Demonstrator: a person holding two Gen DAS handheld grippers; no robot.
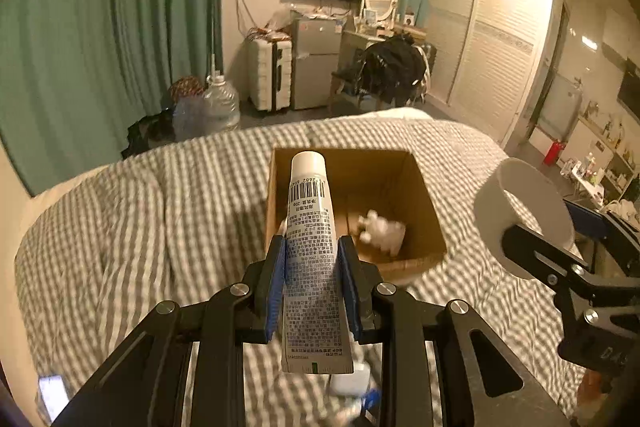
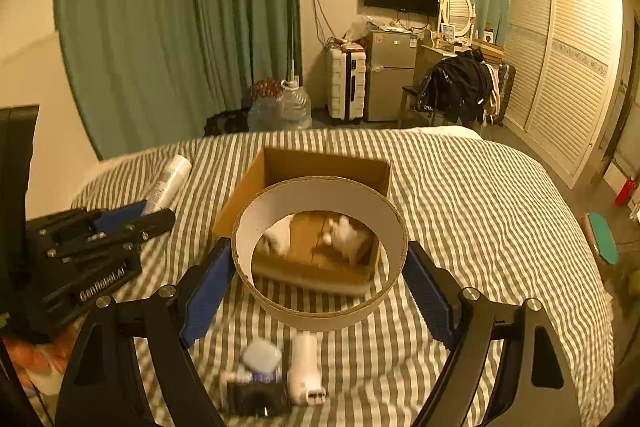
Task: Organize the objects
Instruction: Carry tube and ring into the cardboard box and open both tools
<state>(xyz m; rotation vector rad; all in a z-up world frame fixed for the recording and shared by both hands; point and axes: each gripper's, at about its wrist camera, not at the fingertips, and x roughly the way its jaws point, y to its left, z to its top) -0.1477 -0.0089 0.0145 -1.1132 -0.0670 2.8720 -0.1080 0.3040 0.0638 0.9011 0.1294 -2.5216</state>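
Nearest, loose small items [image 2: 276,373] lie on the striped bedding short of the box [image 1: 400,167]. The left gripper [image 1: 312,267] pinches a tube [image 1: 310,247], cap toward the box; the right gripper [image 2: 318,279] clamps a cardboard ring [image 2: 320,311]. Both hang short of the box. Carry each over its near rim before letting go, one at a time, clear of the white toy [image 1: 382,231] inside.

Black tongs [image 1: 311,267], blue pads [image 1: 277,291], silver screws; other tongs [image 2: 320,267] alike; "GenRobot.AI" lettering.
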